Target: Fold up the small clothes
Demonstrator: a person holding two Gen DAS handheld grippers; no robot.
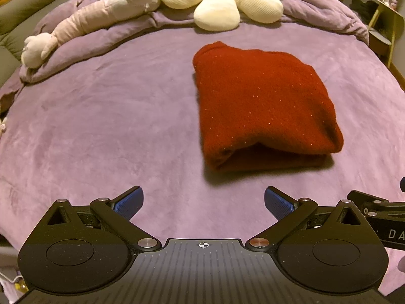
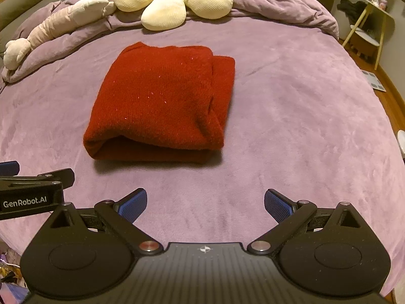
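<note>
Both grippers, left (image 1: 203,202) and right (image 2: 205,202), hover released before the folded red sweater's (image 2: 157,101) near edge on the bedspread (image 2: 291,126).

— Any room to get in around that red sweater (image 2: 162,101)?

— Plenty: bare purple bedspread (image 2: 291,126) on its left, right and near sides. Only behind it things crowd: the flower cushion (image 2: 174,0), the long plush toy (image 2: 58,22), the bunched duvet (image 2: 291,7).
</note>
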